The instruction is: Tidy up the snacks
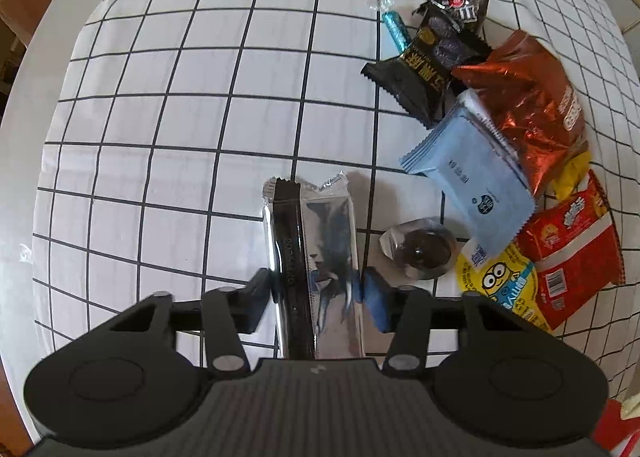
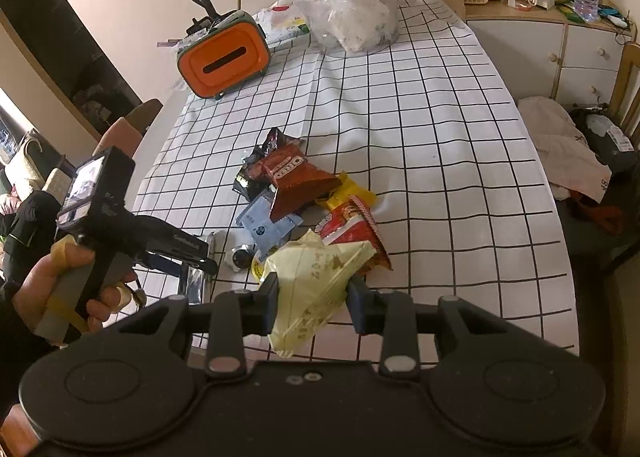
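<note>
The left gripper [image 1: 316,293] is pointing down at the checked tablecloth [image 1: 168,105], its fingers touching both long edges of a silver foil packet [image 1: 320,257] lying lengthwise between them. Only the left wrist view is showing that contact; the right wrist view is catching just a corner of the foil behind the person's left hand [image 2: 68,289]. The right gripper [image 2: 312,303] is clamping a pale yellow packet [image 2: 316,281], held above the cloth. Beyond its fingertips the snack pile [image 2: 304,193] is lying, and farther off an orange box [image 2: 224,57].
</note>
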Available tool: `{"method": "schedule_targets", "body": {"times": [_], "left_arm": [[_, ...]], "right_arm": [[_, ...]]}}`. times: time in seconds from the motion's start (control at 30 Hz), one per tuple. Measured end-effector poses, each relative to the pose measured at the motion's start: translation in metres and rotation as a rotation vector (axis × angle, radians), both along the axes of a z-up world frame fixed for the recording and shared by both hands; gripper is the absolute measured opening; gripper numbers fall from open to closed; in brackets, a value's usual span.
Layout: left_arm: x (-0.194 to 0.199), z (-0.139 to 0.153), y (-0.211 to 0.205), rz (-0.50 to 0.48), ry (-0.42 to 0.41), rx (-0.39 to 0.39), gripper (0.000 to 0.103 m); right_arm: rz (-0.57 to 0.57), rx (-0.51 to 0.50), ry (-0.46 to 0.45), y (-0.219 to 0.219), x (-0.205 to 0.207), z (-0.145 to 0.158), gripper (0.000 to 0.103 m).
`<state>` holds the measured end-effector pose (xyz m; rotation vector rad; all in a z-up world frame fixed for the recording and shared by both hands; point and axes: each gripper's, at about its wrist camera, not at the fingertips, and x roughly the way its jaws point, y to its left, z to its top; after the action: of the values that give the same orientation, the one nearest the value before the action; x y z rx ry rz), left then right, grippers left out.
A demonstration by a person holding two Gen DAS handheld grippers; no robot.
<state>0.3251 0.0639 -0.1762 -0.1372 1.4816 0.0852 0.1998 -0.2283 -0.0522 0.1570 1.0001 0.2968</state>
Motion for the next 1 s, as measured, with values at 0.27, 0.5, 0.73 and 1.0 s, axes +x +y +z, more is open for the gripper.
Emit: {"method": "schedule_targets", "body": {"times": [0.27,0.5,0.73,1.0], "left_arm": [[-0.005,0.007,0.005,0.021,-0.044,-0.003,0.042],[-0.026,0.049,0.013,0.019,-0.137,-0.026,0.042],[-0.054,0.097,0.000,0.011,-0.227,-0.049,0.042],[-0.099,0.135,-0.020,-0.047,-0.299,-0.063,0.042]], "right_arm": [[0.003,-0.001,0.005,0.001,0.001,0.001,0.034],[0.018,0.010,-0.009,0.002,-0.005,0.009,0.034],[0.042,0.027,-0.038,0.000,-0.021,0.024,0.034],[0.067,0.036,-0.061,-0.005,-0.044,0.038,0.034]]}}
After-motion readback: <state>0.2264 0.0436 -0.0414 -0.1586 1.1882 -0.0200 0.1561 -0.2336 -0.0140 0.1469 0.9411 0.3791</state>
